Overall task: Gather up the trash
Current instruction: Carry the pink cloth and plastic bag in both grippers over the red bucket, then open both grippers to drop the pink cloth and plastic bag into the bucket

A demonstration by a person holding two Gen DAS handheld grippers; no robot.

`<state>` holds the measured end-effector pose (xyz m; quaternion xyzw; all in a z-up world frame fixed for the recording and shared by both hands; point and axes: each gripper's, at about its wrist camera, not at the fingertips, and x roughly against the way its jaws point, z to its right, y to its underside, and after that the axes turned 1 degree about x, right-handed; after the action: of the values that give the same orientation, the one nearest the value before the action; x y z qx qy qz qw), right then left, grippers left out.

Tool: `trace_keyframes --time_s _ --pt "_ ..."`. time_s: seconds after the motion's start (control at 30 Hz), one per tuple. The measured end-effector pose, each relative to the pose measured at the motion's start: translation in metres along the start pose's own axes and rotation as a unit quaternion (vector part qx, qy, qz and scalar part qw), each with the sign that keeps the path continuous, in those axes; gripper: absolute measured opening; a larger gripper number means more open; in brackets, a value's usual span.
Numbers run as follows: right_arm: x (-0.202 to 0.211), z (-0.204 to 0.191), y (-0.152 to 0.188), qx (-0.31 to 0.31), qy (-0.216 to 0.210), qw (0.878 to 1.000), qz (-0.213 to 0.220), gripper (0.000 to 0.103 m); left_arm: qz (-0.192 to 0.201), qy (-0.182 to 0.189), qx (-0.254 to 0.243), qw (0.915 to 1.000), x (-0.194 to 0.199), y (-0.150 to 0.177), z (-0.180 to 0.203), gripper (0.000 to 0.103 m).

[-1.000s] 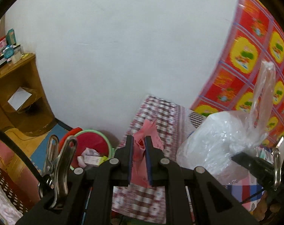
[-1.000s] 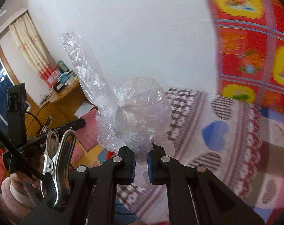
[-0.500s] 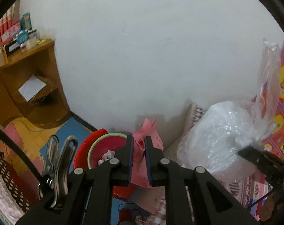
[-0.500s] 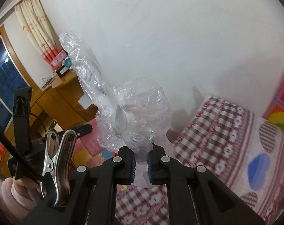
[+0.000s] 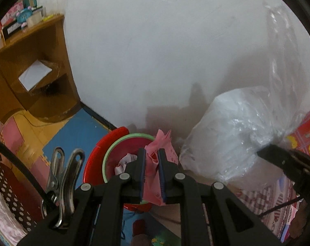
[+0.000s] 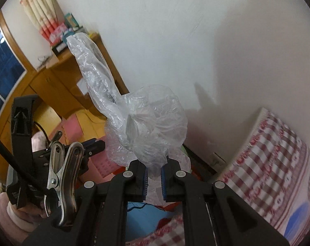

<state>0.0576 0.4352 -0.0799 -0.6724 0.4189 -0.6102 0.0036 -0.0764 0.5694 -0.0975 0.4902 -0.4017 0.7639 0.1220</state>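
My left gripper [image 5: 151,153] is shut on a crumpled pink paper [image 5: 159,143] and hangs just above a red bin with a green rim [image 5: 114,149]. Crumpled paper trash [image 5: 124,161] lies inside that bin. To its right, the clear plastic bag [image 5: 235,135] bulges beside the pink paper. My right gripper [image 6: 154,165] is shut on that clear plastic bag [image 6: 153,123], whose loose tail sticks up to the left. In the right wrist view the left gripper [image 6: 91,145] shows at the lower left, held by a hand in a pink sleeve [image 6: 11,211].
A wooden cabinet [image 5: 32,65] with a white sheet on its shelf stands at the left against the white wall. Coloured foam mats [image 5: 73,131] cover the floor. A bed with a red checked cover [image 6: 274,164] lies at the right. Curtains [image 6: 40,10] hang far left.
Both grippers swung left off the bed and sank toward the floor. The red bin has come up close under the left gripper. Both grips are unchanged.
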Motion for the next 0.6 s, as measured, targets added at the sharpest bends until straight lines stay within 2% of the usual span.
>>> trace_keyframes --time_s 0.37,0.6 --pt "-0.074 -0.012 -0.020 0.032 0.015 0.996 -0.082 0.011 -0.056 -0.005 0.020 0.9982 -0.066 0.003 -0.035 0.012" --pt "-0.100 -0.014 -0.024 0.048 0.022 0.992 -0.116 0.011 -0.080 -0.006 0.027 0.9964 -0.096 0.008 -0.045 0.013"
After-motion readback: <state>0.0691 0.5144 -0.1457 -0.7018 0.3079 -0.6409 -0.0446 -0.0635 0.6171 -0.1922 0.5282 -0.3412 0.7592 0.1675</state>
